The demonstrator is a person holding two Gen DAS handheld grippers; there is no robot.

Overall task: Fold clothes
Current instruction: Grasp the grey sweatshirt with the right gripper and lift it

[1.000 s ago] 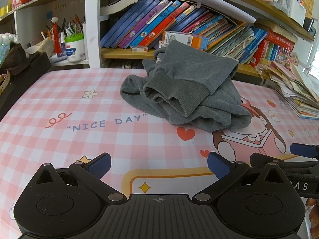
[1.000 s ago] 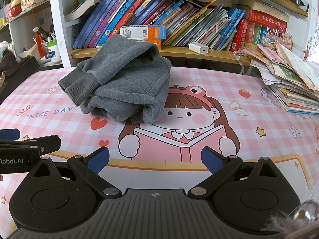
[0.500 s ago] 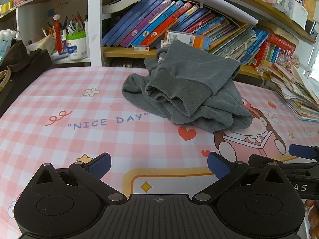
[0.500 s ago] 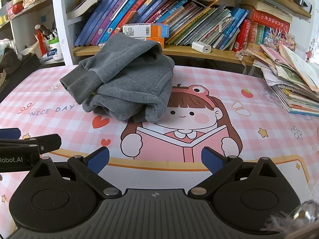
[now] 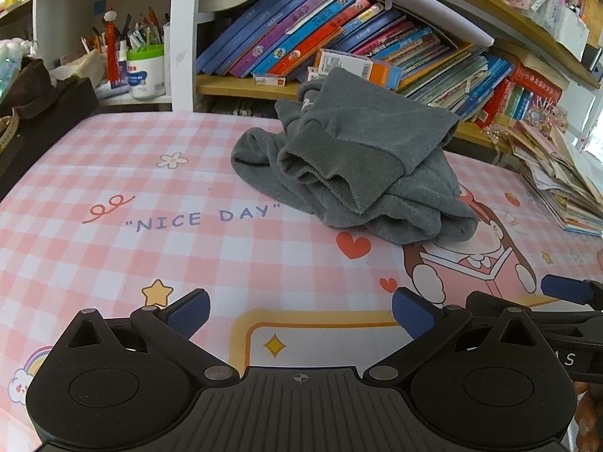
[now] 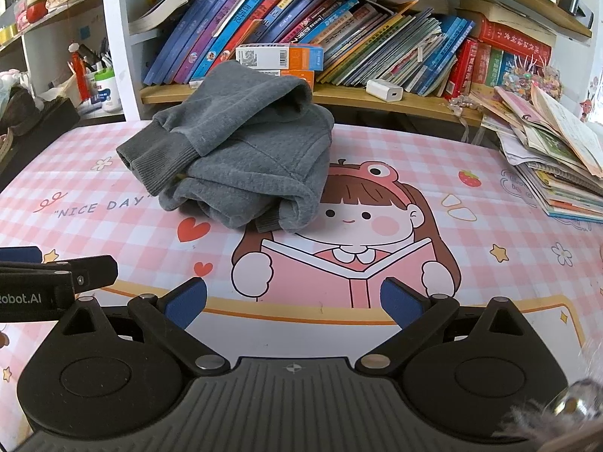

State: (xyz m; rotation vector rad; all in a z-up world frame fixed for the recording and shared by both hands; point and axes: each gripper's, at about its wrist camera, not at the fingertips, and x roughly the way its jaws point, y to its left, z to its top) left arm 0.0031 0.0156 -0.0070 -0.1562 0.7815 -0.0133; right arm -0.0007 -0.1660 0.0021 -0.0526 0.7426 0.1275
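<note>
Nothing of the folding is done yet, as far as I can judge. The grey sweatshirt (image 5: 350,173) lies in a crumpled heap toward the far middle of the pink checked tablecloth (image 5: 113,248), just in front of the bookshelf (image 5: 241,88). A ribbed cuff (image 5: 339,167) flops over the top of the heap toward me, and the body is bunched in thick rolls beneath it, partly covering the cartoon girl's head printed on the cloth.

My left gripper (image 5: 299,310) sits low at the near edge of the table, its jaws spread wide with only bare cloth between the blue pads, holding nothing. My right gripper (image 6: 293,303) is the same: jaws wide apart, empty, hovering over the printed open book at the near side. The two grippers are side by side, each showing at the edge of the other's view. Both are well apart from the sweatshirt, which is neither touched nor held.

So the whole job is left, I reckon: reach the heap, pull it out flat, sort the sleeves, then fold. A stack of magazines (image 6: 557,158) crowds the far right of the table, so I would spread the garment leftward, where the cloth is bare
</note>
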